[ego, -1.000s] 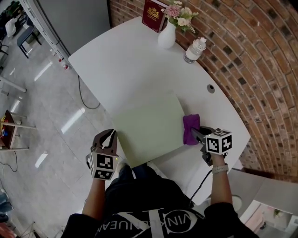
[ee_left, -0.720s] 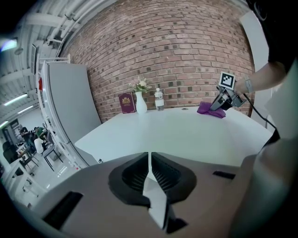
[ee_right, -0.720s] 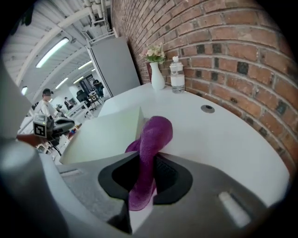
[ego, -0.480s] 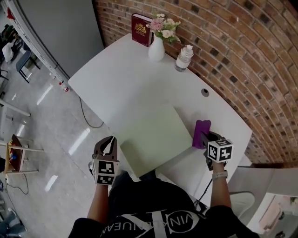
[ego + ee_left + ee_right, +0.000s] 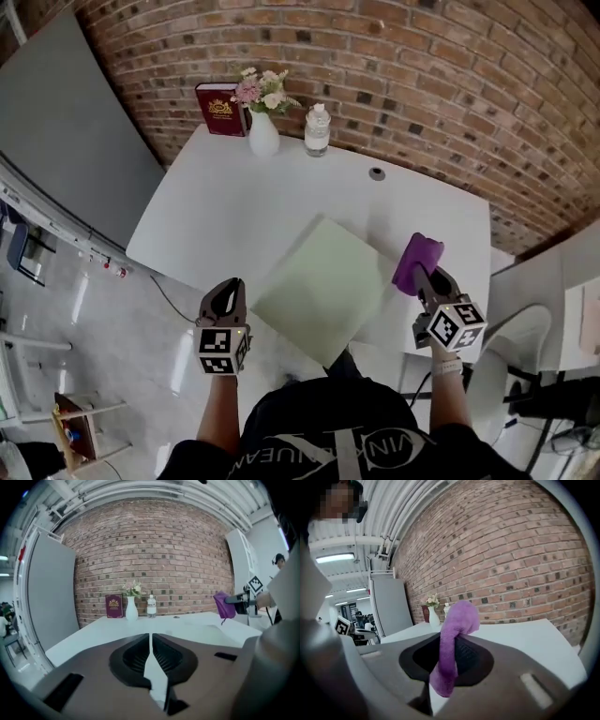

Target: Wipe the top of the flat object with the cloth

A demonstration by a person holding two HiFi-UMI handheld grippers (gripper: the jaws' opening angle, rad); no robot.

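Observation:
A pale green flat board (image 5: 322, 286) lies on the white table (image 5: 244, 202), one corner over the near edge. My right gripper (image 5: 422, 275) is shut on a purple cloth (image 5: 416, 262), held up in the air just right of the board. In the right gripper view the cloth (image 5: 453, 641) drapes over the jaws and hangs down between them. From the left gripper view the cloth (image 5: 224, 605) shows at the far right. My left gripper (image 5: 225, 298) is shut and empty, off the table's near edge, left of the board.
A dark red book (image 5: 219, 110), a white vase of flowers (image 5: 263, 134) and a water bottle (image 5: 317, 130) stand at the table's far edge by the brick wall. A small round hole (image 5: 377, 173) is in the tabletop. A grey panel (image 5: 66, 159) stands at left.
The right gripper has lifted the purple cloth off the table by the board's right edge. The head view has swung, so the table now sits squarer in frame. The left gripper stays shut.

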